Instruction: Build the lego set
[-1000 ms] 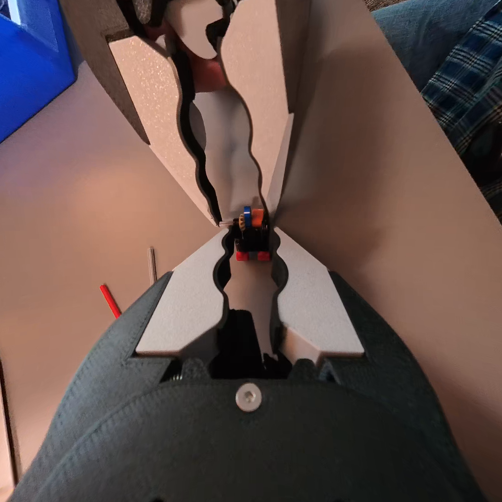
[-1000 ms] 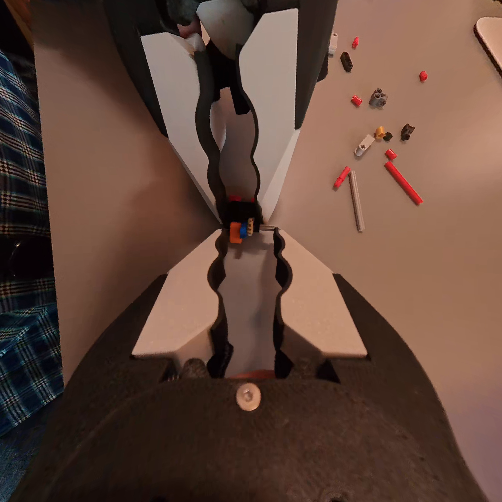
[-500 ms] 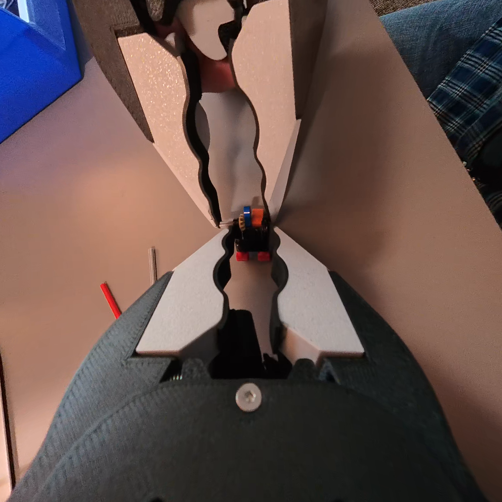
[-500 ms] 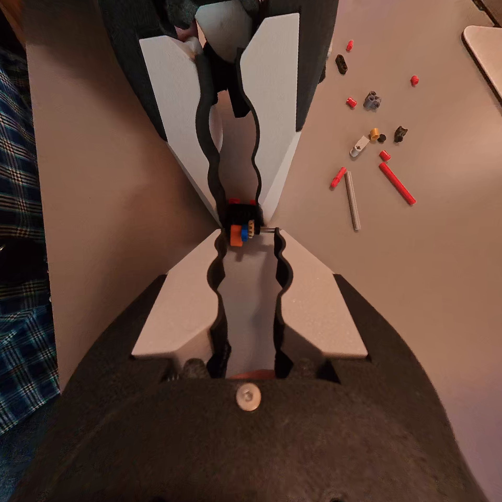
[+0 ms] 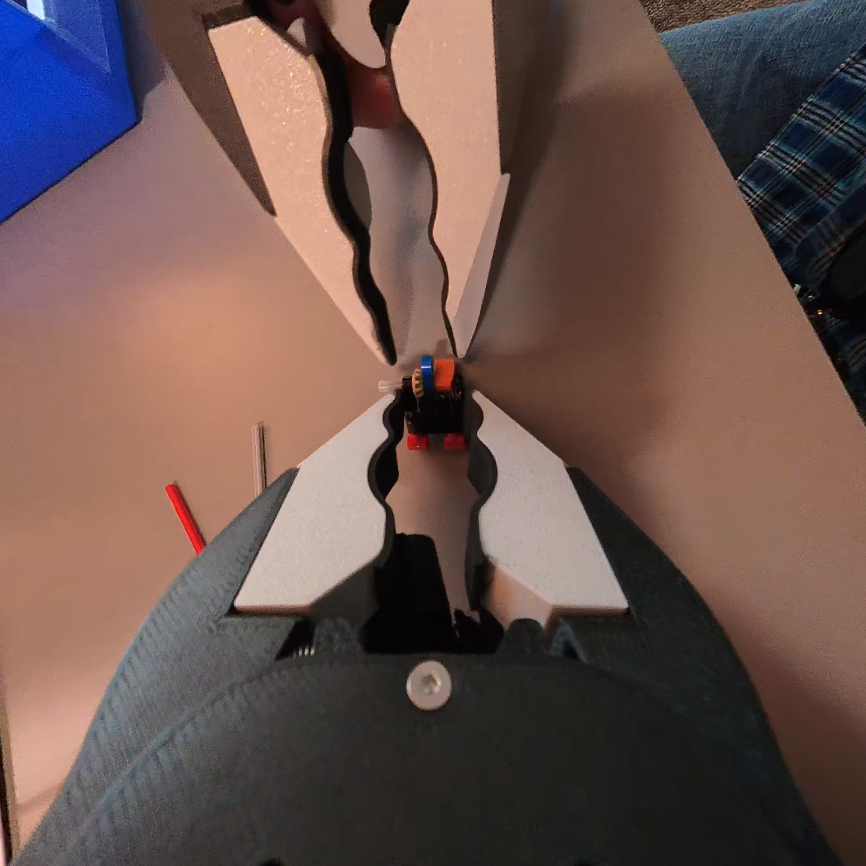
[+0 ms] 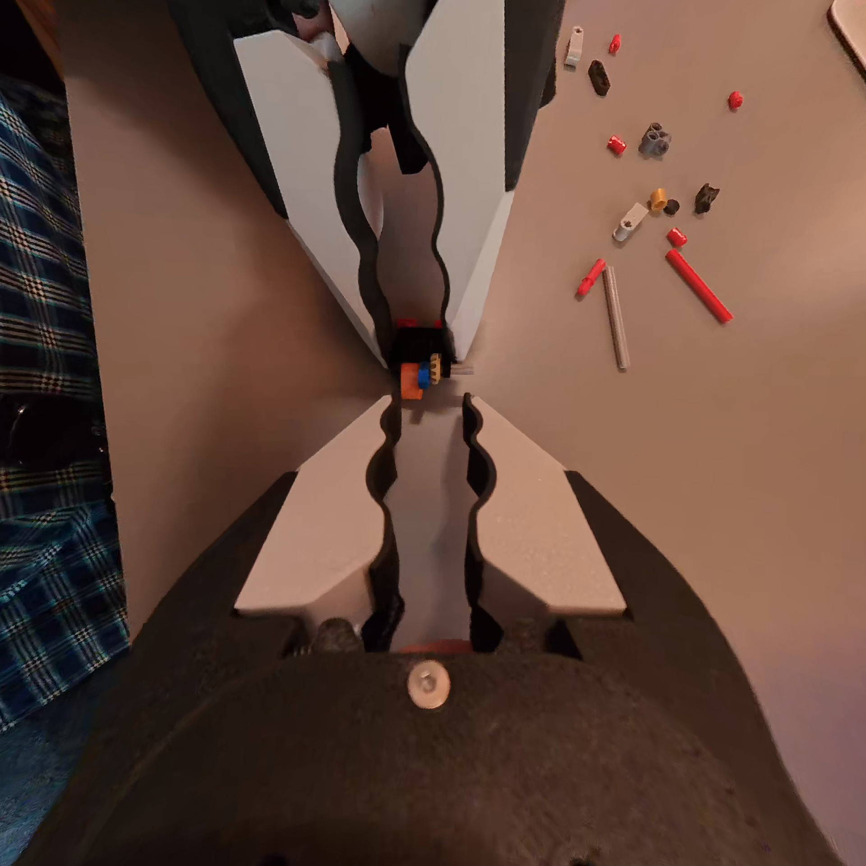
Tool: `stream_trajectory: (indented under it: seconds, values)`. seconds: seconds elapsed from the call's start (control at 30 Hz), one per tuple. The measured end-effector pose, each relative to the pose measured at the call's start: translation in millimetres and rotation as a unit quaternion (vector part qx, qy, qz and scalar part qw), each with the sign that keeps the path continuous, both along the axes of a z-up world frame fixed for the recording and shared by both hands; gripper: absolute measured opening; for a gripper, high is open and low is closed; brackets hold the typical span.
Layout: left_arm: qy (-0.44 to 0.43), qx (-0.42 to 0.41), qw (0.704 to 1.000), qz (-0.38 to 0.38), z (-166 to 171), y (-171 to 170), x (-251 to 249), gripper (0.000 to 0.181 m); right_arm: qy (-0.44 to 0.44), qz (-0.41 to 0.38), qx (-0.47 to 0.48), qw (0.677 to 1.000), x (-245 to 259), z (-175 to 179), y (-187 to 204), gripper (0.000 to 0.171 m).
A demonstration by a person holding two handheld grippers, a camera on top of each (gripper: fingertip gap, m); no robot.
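A small lego assembly (image 5: 436,412) has a black body with red pins at one end and an orange part, a blue part, a tan gear and a grey axle at the other. My left gripper (image 5: 433,398) is shut on its black body above the tan table. It also shows in the right wrist view (image 6: 414,344), held by the left gripper (image 6: 419,356). My right gripper (image 6: 429,398) faces it tip to tip, jaws a little apart and empty, just short of the orange part. It shows in the left wrist view (image 5: 424,358) too.
Loose parts lie to the right: a red axle (image 6: 698,286), a grey axle (image 6: 615,318), a red pin (image 6: 589,277), a grey connector (image 6: 630,221) and several small pieces. A blue box (image 5: 56,93) stands at the far left. A person's plaid sleeve (image 6: 37,281) borders the table edge. My two grippers' fingertips are within a few centimetres of each other. The grey connector (image 6: 630,221) is about 12 cm from my left fingertips.
My right gripper has drawn back a little from the assembly, so the orange part now sits clear of its tips. The left gripper still holds the assembly.
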State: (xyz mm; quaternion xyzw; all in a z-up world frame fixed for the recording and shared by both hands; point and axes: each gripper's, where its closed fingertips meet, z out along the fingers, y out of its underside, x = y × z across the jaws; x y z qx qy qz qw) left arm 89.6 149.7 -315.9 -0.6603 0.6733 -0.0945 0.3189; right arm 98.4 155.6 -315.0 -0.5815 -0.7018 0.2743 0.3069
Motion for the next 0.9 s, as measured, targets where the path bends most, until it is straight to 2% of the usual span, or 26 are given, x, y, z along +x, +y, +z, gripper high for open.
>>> stream_trajectory:
  seconds: [0.3, 0.7, 0.9]
  values:
    - [0.001, -0.01, 0.999, 0.03, -0.2, 1.8, 0.7, 0.024, -0.002, -0.012, 0.012, 1.0, -2.1, -1.8, -4.1, 0.008]
    - [-0.039, -0.042, 0.995, 0.077, -1.0, 3.7, 1.2, 0.024, -0.004, -0.016, -0.023, 1.0, -2.1, -2.2, -2.2, 0.006]
    - [-0.037, -0.033, 0.996, 0.079, -1.2, 3.3, -0.5, 0.024, -0.006, -0.013, -0.027, 1.0, -2.8, -2.5, -3.1, 0.004]
